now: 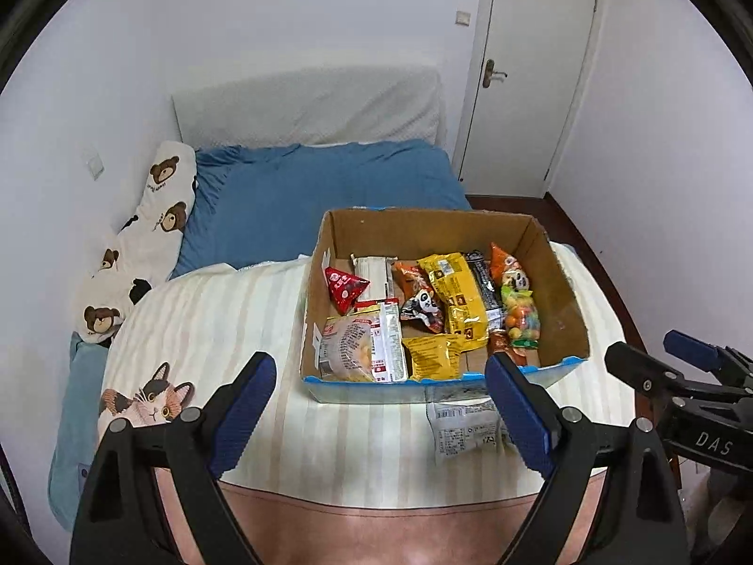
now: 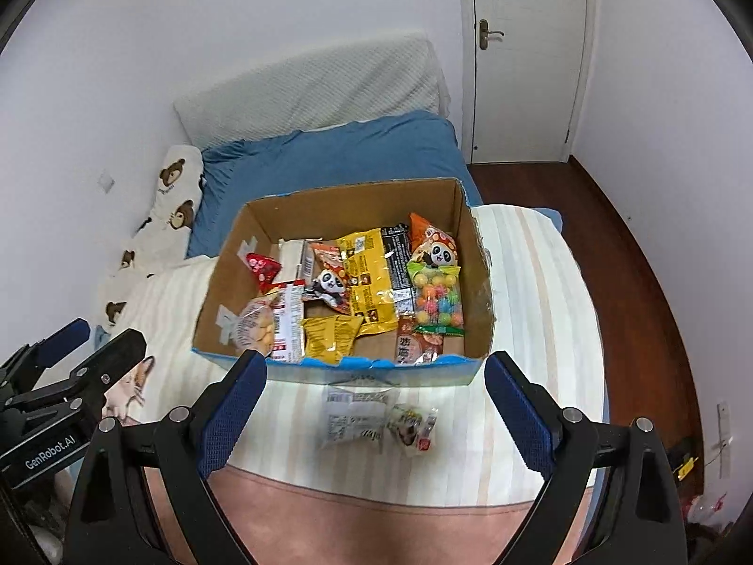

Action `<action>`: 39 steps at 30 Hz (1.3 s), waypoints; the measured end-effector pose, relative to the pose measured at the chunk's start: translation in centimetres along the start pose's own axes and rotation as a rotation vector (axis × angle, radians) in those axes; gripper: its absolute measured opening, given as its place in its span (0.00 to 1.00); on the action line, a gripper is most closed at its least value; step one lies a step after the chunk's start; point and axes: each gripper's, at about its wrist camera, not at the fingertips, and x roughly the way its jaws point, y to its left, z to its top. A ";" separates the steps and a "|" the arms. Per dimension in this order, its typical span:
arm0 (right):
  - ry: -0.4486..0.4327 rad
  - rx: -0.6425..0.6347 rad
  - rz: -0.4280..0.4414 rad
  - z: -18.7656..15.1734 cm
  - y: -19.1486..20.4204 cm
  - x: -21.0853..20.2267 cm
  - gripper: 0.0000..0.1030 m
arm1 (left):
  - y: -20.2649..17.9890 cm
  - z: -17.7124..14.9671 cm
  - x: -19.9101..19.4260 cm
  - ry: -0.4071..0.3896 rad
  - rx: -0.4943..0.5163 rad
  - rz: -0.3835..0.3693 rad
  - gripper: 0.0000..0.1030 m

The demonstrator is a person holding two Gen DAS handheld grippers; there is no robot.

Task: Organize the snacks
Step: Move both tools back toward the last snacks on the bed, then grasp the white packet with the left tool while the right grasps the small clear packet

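A cardboard box (image 1: 560,282) is positioned at the centre of both views, on a striped blanket (image 1: 226,329) spread over a bed. The box is filled with snack packets: a long yellow packet (image 1: 456,301) at the middle, a bag of coloured candy balls (image 2: 437,301) toward the right wall, a red triangular packet (image 1: 346,287) at the upper left of the interior, and a clear biscuit packet (image 1: 357,348) at the lower left.

Two items are located outside the box, on the blanket just below its front wall: a white labelled packet (image 2: 353,419) and, beside it on the right, a small wrapped snack (image 2: 412,428).

The left gripper (image 1: 381,419) is seen with its jaws spread wide and nothing held between them. The right gripper (image 2: 376,414) is likewise wide open and empty. Both are held clear of the blanket, in the lower part of the frame.
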 end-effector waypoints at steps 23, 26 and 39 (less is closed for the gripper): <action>0.389 0.360 0.153 -10.2 -9.4 20.5 0.66 | -3.8 -8.7 12.5 0.350 0.009 -0.029 0.88; 0.398 0.342 0.156 -11.2 -9.1 22.4 0.42 | -4.7 -8.9 14.3 0.386 -0.012 -0.037 0.88; 0.360 0.370 0.049 -14.5 -13.6 18.2 0.42 | -10.8 -10.4 21.4 0.465 0.009 0.050 0.88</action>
